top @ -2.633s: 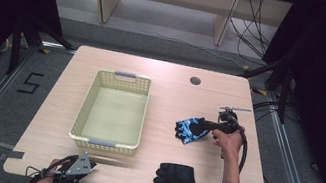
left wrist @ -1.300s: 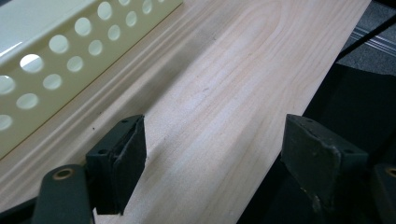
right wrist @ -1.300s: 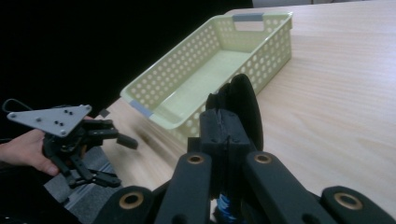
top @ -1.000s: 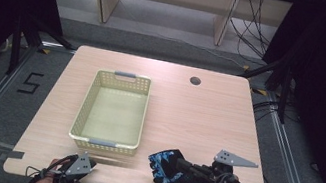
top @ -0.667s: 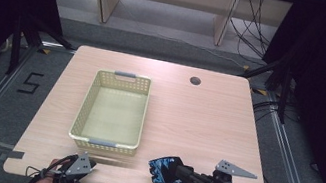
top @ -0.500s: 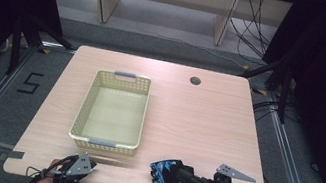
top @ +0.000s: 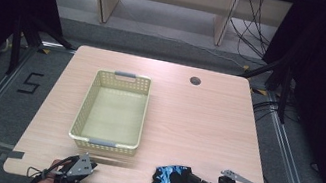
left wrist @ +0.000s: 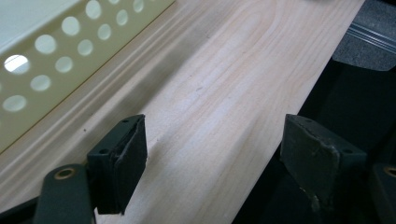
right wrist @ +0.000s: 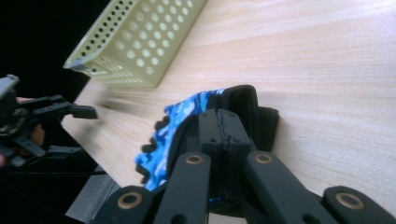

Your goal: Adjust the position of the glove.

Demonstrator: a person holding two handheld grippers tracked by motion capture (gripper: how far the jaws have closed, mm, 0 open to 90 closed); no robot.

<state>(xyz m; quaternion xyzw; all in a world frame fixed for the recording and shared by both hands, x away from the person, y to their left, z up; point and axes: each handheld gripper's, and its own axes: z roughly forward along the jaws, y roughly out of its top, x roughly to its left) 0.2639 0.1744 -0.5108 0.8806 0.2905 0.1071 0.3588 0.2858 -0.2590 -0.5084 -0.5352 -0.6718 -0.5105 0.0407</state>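
Right gripper (top: 190, 180) jaws clenched on the blue camo glove (top: 169, 180), at the counter's (top: 196, 123) near edge, right of centre. Glove sits low over the wood, on top of a black glove (right wrist: 266, 122) showing just behind it; contact with the counter unclear. Left gripper (left wrist: 212, 158) jaws released, nothing between them, at the near-left corner just in front of the yellow basket (top: 111, 113). Basket well apart from the glove.
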